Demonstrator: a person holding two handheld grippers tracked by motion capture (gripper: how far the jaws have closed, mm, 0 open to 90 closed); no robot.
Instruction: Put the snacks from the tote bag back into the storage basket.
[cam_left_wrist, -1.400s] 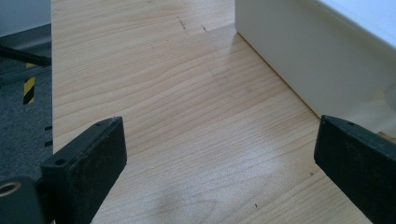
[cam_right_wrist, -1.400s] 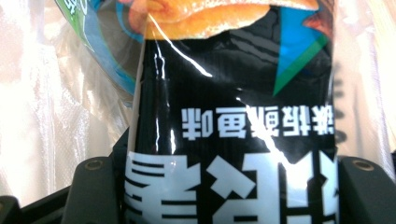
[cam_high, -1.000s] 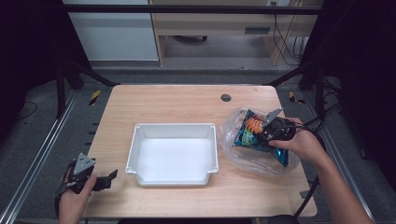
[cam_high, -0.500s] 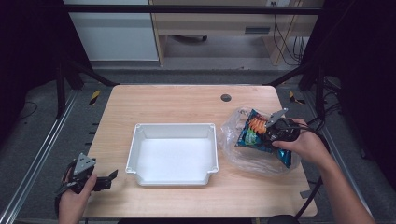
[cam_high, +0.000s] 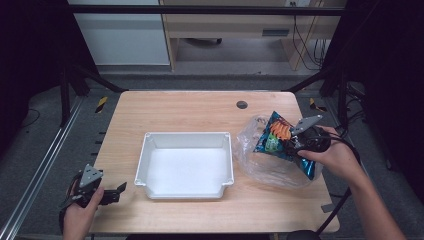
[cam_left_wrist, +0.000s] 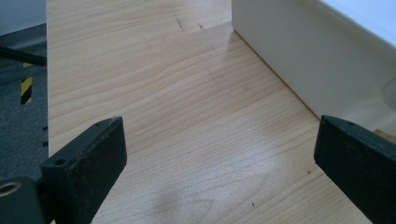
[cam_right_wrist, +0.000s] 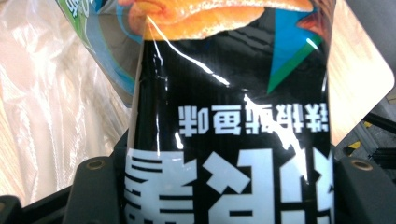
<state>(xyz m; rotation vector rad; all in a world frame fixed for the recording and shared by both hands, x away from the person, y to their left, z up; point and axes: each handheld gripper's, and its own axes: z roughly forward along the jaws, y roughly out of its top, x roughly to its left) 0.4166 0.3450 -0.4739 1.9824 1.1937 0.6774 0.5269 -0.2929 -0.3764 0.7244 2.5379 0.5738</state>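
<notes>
A black, blue and orange snack bag (cam_high: 275, 137) is lifted at a tilt out of a clear plastic bag (cam_high: 260, 160) on the table's right side. My right gripper (cam_high: 292, 145) is shut on the snack bag (cam_right_wrist: 233, 116), whose printed foil runs down between the two jaws in the right gripper view. A white rectangular tray (cam_high: 227, 160) sits empty at the table's centre. My left gripper (cam_high: 115, 192) rests at the near left corner, jaws wide apart over bare wood, with the tray's white wall (cam_left_wrist: 299, 60) ahead to the right.
The wooden table (cam_high: 175, 112) has a small dark grommet (cam_high: 242, 104) near its far edge. Metal frame rails run along the left side, and a cabinet and cables stand beyond the far edge.
My right gripper has pulled the snack bag up and leftward out of the clear plastic bag, tilting it more upright. The left gripper stayed still.
</notes>
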